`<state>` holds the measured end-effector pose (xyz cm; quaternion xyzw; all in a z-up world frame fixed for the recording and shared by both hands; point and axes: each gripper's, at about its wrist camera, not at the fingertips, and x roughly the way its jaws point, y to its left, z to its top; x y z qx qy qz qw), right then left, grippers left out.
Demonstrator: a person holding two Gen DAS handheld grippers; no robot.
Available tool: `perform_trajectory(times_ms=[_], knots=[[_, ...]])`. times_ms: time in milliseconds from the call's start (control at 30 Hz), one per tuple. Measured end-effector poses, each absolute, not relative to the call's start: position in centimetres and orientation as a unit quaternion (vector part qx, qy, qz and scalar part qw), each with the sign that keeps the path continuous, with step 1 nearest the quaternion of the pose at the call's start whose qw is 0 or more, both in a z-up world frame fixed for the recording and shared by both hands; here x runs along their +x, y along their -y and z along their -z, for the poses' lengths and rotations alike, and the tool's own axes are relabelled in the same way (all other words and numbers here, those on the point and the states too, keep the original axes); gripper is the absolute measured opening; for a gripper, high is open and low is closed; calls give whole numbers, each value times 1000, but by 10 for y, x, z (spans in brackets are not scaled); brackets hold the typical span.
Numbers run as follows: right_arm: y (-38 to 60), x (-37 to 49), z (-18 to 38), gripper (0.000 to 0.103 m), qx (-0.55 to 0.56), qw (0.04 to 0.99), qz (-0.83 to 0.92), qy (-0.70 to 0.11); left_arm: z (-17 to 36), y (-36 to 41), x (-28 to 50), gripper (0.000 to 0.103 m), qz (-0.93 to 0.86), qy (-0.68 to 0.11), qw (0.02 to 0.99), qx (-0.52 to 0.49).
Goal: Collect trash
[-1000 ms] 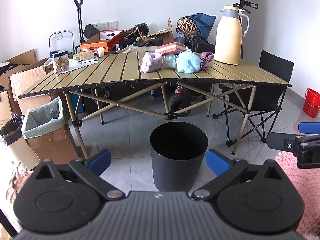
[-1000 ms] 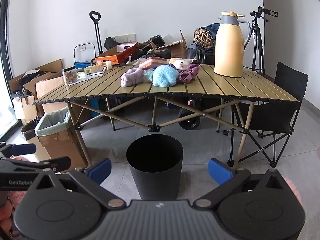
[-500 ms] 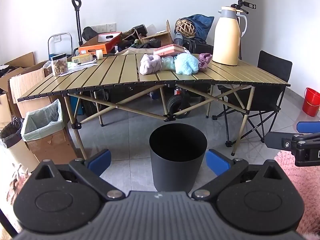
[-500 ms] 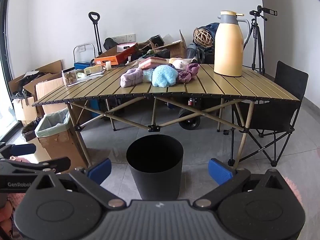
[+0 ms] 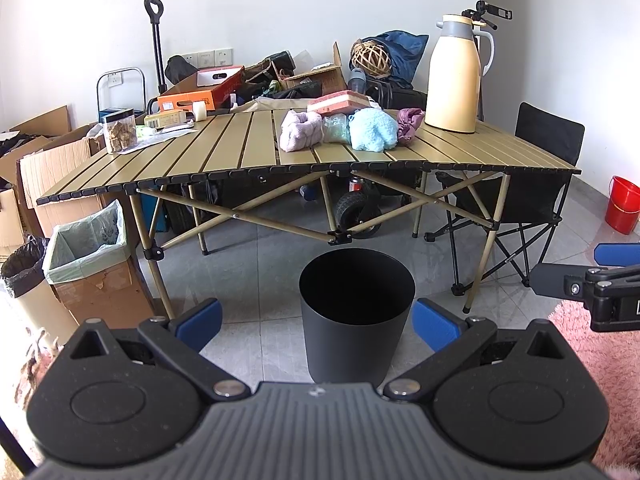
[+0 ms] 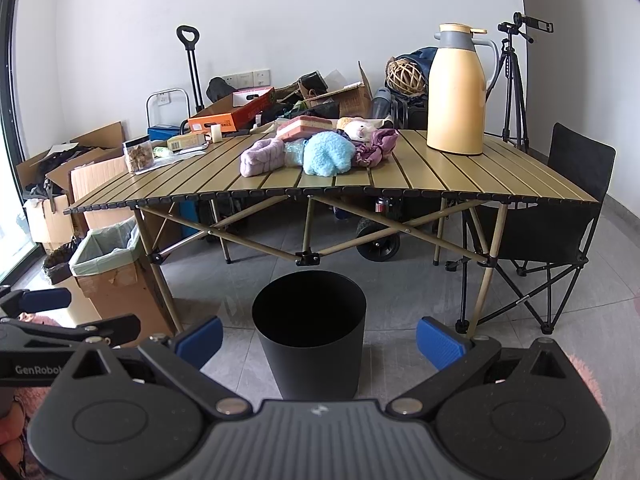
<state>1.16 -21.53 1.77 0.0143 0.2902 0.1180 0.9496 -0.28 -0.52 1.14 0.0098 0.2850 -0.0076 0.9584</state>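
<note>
Through my left wrist view, my left tongs (image 5: 316, 322) stand wide with nothing between the blue pads, and the black bin (image 5: 356, 312) sits on the grey floor straight ahead of them, open and dark inside — I cannot tell whether anything lies in it. Behind it the slatted counter (image 5: 224, 152) carries a cluster of soft bundles (image 5: 348, 130), a cream thermos (image 5: 454, 76) and a clear jar (image 5: 118, 130) near the far left edge. This view alone shows a red bucket (image 5: 622, 204) by the wall, a pink rug (image 5: 600, 344) under my right side, and my other tool entering from the right edge. Through my right wrist view, my right tongs (image 6: 318, 338) are equally wide and empty, with the same bin just ahead and a little left of centre. Here I see a tripod (image 6: 514, 76) behind the thermos and a pale plush piece among the bundles, both hidden from the left side, while the lined cardboard box (image 6: 112, 268) by the counter leg shows in both. I judge the collecting has not started: no piece is held, and no obvious trash lies near the bin. The next move calls for raising one tool over the counter edge and picking out what is actually waste — the bundles may be it, though I cannot be sure.
</note>
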Motion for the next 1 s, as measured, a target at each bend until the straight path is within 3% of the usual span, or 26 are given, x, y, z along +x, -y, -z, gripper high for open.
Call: perform_trajectory(times_ms=[1000], knots=[[216, 10, -18, 103, 15, 950, -119, -288, -16, 5, -5, 103, 6, -273, 962, 16]])
